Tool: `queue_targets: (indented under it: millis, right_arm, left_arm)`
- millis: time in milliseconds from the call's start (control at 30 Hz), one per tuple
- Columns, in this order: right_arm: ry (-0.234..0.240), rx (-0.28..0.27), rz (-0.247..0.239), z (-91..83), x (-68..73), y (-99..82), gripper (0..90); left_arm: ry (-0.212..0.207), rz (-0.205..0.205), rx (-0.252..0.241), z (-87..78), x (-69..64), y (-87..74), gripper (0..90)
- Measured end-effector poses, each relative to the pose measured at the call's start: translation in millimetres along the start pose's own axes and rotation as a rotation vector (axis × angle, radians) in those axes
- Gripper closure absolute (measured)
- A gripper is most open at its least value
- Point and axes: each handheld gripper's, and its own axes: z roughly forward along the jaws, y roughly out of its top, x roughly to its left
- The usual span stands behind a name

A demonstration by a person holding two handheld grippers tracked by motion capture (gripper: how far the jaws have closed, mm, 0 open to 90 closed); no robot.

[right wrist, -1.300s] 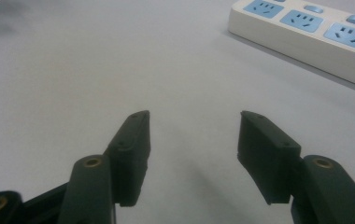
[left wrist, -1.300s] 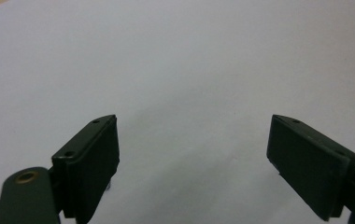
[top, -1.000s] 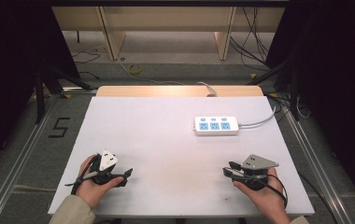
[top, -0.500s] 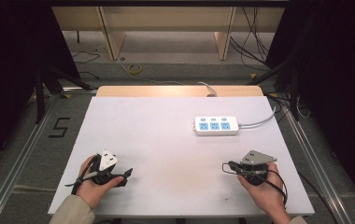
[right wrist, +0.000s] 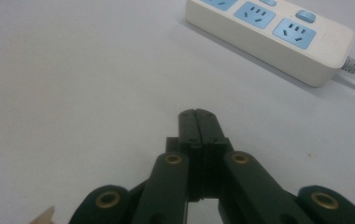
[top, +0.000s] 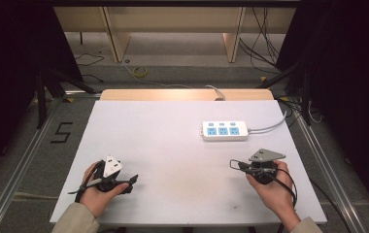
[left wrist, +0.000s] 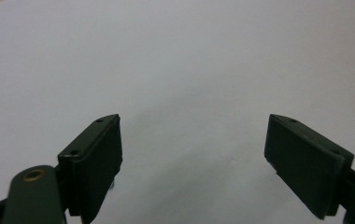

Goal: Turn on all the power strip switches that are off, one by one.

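Observation:
A white power strip (top: 224,130) with blue sockets lies on the white table (top: 173,121), right of centre; the right gripper view has the power strip (right wrist: 269,28) ahead and to the right of the jaws. My right gripper (top: 233,164) rests near the front right of the table, below the strip. In its own view the right gripper (right wrist: 197,114) is shut, pads pressed together with nothing between them. My left gripper (top: 131,182) sits at the front left. In its own view the left gripper (left wrist: 192,154) stands wide open over bare table.
The strip's grey cord (top: 270,127) runs off the table's right edge. A wooden strip (top: 187,94) borders the far edge. Cables lie on the floor (top: 139,72) beyond, and a metal rail (top: 22,160) runs along the left side.
My right hand has shifted slightly at the front right, and its gripper's grey plate has turned a little. The left hand and the power strip have stayed put.

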Motion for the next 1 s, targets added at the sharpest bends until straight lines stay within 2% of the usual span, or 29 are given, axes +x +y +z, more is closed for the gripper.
queue_targets:
  millis: [567, 1000]
  right_arm:
    - [-0.006, 0.055, 0.020, 8.7, -7.4, 13.3, 90.0]
    - [-0.019, 0.074, 0.017, 11.6, -16.7, 28.2, 90.0]
  left_arm:
    - [0.009, 0.006, 0.004, 0.8, 0.0, -0.3, 20.0]
    - [0.010, 0.015, 0.009, 1.1, -0.2, -0.2, 20.3]
